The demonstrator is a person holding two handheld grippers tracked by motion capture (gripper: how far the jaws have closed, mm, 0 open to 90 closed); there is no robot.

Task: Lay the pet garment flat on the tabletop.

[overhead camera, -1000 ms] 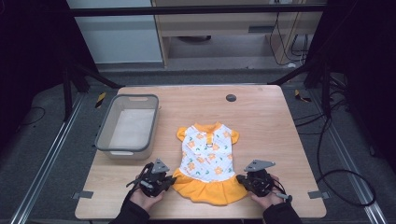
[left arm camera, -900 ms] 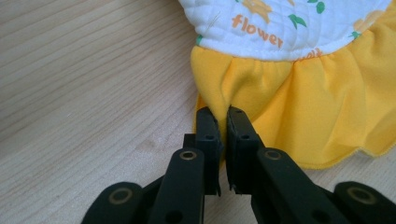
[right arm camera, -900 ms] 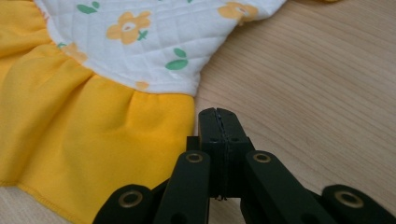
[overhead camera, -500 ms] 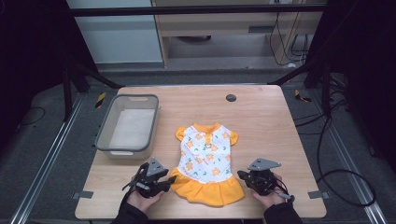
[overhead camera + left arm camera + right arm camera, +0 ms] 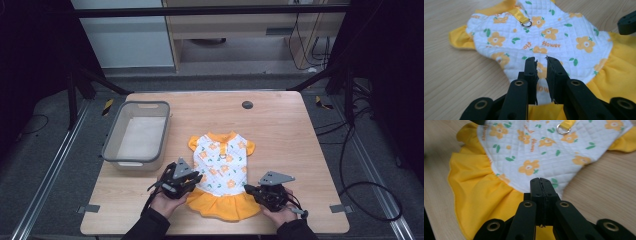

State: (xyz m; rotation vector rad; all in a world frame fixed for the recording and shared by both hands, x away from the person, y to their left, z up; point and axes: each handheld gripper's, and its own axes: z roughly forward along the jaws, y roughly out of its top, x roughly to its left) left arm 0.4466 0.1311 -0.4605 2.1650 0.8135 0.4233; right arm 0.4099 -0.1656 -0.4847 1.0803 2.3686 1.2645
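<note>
A: So, what's the count?

B: One small white quilted dress with orange flowers and a yellow skirt [image 5: 221,172], lying flat on the wooden bench [image 5: 280,130] between the two grippers. One grey plastic bin [image 5: 136,134], ahead of the left gripper [image 5: 182,178], with nothing visible inside.

A: And the grippers?

B: The left gripper's jaws stand narrowly apart over the dress's white hem. The right gripper [image 5: 541,181] is closed at the white edge beside the skirt; whether cloth is pinched there, I cannot tell.

A: Anything else?

B: One metal ring [image 5: 526,23] on a yellow strap.
</note>
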